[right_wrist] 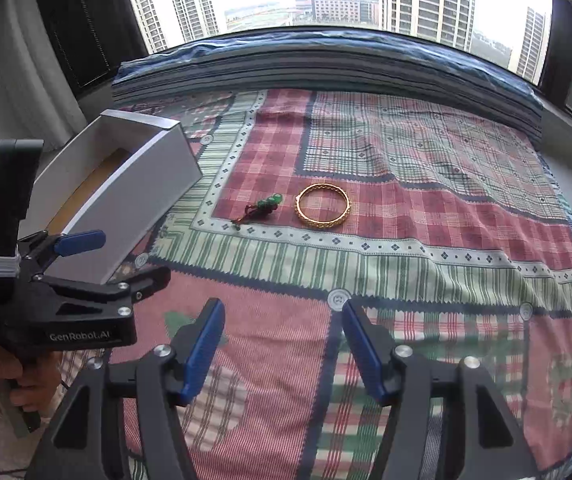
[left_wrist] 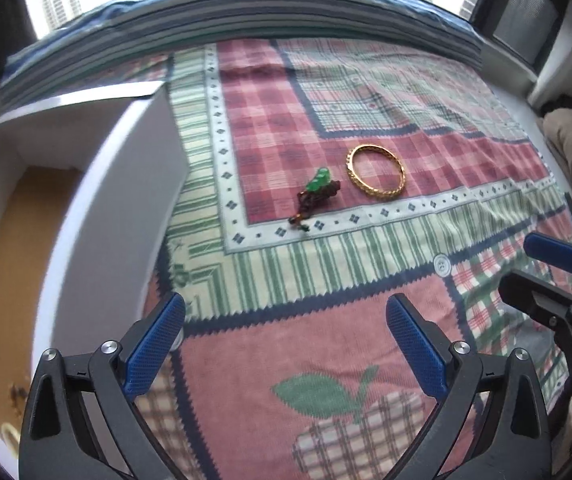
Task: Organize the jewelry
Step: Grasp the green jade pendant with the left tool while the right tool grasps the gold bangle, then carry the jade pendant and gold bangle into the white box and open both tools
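Landmark: white box with a tan floor, lid off, stood at the left edge of the plaid cloth.
Bangle: gold bangle lay flat on the cloth, well to the right of the box, touching nothing.
Charm: green-and-brown beaded charm lay between the box and the bangle, just beside the bangle but apart from it.
Box contents: a small dark item and a pale ring showed at the box's near end; too blurred to name.
Handling, bangle: judged rigid, light, smooth metal, likely to slip; best pinched across the rim on one side.
Handling, charm: judged small, light, loosely strung; grip the bead cluster, not the cord.
Left gripper: fingers spread wide, empty, held low over the cloth just right of the box, aimed at the charm.
Right gripper: fingers apart, empty, further right of the box, level, pointed at the bangle.
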`<state>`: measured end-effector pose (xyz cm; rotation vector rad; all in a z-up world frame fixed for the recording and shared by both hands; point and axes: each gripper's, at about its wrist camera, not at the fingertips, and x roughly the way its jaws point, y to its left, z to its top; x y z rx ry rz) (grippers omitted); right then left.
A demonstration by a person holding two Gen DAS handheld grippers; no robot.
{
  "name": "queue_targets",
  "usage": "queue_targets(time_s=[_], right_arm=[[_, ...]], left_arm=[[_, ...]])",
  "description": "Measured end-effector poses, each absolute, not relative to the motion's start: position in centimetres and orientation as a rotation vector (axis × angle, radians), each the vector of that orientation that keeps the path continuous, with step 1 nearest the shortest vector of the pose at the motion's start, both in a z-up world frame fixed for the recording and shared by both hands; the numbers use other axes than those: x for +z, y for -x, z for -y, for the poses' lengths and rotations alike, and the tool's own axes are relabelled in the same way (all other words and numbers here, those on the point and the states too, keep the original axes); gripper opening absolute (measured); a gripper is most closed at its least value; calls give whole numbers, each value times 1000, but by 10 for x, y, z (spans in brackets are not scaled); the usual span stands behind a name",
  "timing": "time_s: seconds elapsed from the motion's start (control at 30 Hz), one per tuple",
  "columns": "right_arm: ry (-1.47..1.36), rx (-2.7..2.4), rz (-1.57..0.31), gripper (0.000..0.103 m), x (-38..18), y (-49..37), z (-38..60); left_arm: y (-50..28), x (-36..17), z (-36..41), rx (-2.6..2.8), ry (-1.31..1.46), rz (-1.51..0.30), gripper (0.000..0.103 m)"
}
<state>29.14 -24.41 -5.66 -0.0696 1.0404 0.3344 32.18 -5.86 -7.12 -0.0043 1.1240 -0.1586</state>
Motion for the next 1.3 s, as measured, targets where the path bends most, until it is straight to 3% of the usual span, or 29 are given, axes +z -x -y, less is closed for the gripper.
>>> queue_targets(time_s=[0.2, 0.5, 0.63, 0.7, 0.73, 1.0, 1.2, 1.3], right_arm=[[-106, 292, -1178, 62, -84, -356, 270], [-203, 264, -1224, 62, -103, -397, 285], [-219, 271, -1223, 62, -105, -410, 286], [-220, 266, -1231, 62, -108, -419, 284], [-220, 265, -1242, 62, -110, -425, 283], [-82, 230, -1318, 62, -143, -463, 238], [7, 216, -1322, 78, -150, -464, 212], [64, 203, -1313, 80, -152, -465, 204]], left_arm=[[-379, -101, 79, -171, -84, -1144, 100], [-409, -117, 94, -198, -173, -1130, 94], [-419, -125, 87, -203, -123, -1141, 75], [-418, -121, 87, -210, -127, -1106, 46], [-418, -119, 87, -221, -120, -1107, 15], [-421, -113, 54, -159, 15, -1146, 12], [-417, -114, 51, -150, 26, -1146, 12], [-415, -116, 51, -147, 23, -1138, 12]])
